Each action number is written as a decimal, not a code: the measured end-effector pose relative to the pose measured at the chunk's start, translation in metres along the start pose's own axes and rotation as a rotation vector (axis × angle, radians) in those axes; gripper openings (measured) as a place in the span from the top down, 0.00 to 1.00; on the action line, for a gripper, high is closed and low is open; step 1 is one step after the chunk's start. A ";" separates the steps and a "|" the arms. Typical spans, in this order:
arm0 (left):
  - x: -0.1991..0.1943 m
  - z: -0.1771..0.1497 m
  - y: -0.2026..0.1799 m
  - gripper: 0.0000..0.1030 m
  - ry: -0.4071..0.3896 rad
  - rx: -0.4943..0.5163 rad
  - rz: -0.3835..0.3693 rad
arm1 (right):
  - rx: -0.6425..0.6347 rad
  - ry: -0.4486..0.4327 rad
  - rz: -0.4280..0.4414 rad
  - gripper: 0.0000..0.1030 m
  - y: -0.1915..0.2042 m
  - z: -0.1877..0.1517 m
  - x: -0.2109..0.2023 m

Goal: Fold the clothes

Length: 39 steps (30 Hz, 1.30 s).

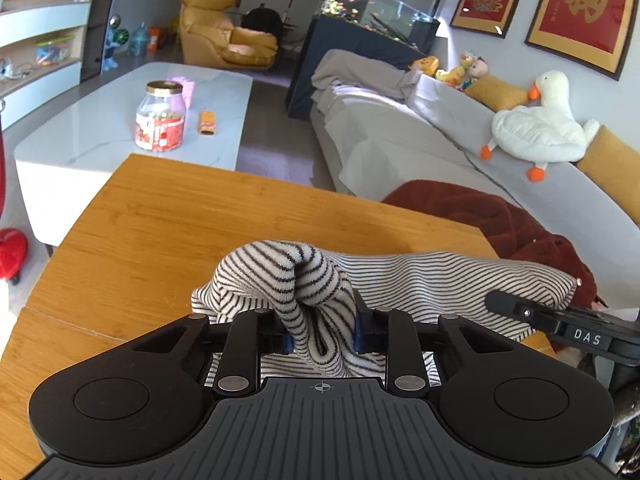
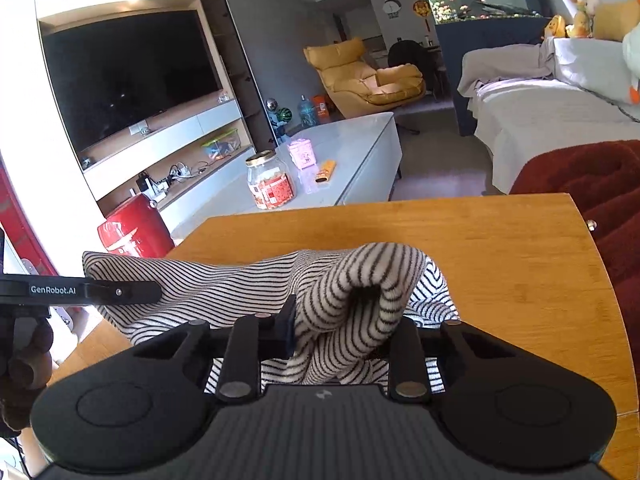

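A black-and-white striped garment [image 1: 420,280] is stretched between both grippers just above the wooden table [image 1: 180,220]. My left gripper [image 1: 323,336] is shut on a bunched fold of the striped cloth that bulges up between its fingers. My right gripper [image 2: 344,340] is likewise shut on a rolled wad of the same garment [image 2: 224,280]. The right gripper's finger [image 1: 520,312] shows at the right of the left wrist view, and the left gripper's finger [image 2: 100,290] at the left of the right wrist view. The wooden table [image 2: 500,248] lies under the cloth.
A dark red blanket [image 1: 500,220] lies beside the table's right edge, against a grey sofa [image 1: 420,140] with a white goose toy [image 1: 540,128]. A white coffee table [image 1: 100,128] beyond carries a glass jar [image 1: 161,117]. A red stool [image 2: 134,228] stands at the left.
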<state>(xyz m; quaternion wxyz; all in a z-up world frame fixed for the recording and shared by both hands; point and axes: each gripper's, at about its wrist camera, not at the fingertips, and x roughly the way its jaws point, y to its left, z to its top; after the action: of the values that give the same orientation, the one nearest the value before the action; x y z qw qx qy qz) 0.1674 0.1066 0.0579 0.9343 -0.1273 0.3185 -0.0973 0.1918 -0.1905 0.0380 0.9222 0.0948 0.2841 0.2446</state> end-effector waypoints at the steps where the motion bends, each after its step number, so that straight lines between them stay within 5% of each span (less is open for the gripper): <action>1: -0.011 -0.001 -0.004 0.73 -0.013 0.012 -0.009 | 0.003 -0.013 0.014 0.75 0.002 0.003 -0.009; 8: -0.069 -0.041 -0.018 0.70 0.004 0.023 -0.084 | 0.006 -0.009 0.067 0.75 0.013 -0.016 -0.076; 14: -0.062 -0.098 -0.007 0.60 0.151 -0.021 -0.057 | 0.018 0.116 0.029 0.72 0.013 -0.065 -0.087; 16: -0.062 -0.105 0.001 0.43 0.161 -0.029 -0.027 | 0.008 0.148 -0.007 0.59 0.010 -0.075 -0.082; 21: -0.088 -0.086 0.012 0.33 0.070 -0.031 0.042 | -0.059 0.071 -0.106 0.23 0.008 -0.065 -0.100; 25: -0.091 -0.083 0.005 0.22 0.072 -0.042 -0.030 | -0.097 -0.017 -0.199 0.01 0.002 -0.050 -0.116; 30: -0.095 -0.081 -0.004 0.16 0.077 -0.057 -0.125 | -0.114 0.017 -0.209 0.00 -0.005 -0.054 -0.107; 34: -0.067 -0.098 -0.007 0.07 0.129 -0.047 -0.092 | -0.264 0.085 -0.355 0.00 -0.001 -0.078 -0.080; 39: -0.048 -0.097 -0.002 0.03 0.122 -0.038 -0.065 | -0.251 0.060 -0.326 0.00 0.001 -0.067 -0.080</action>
<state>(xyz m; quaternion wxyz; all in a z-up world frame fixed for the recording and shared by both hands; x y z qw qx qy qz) 0.0699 0.0999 0.0122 0.9068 -0.1493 0.3726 -0.1292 0.0957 -0.2278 0.0213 0.9454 -0.0755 0.2901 0.1284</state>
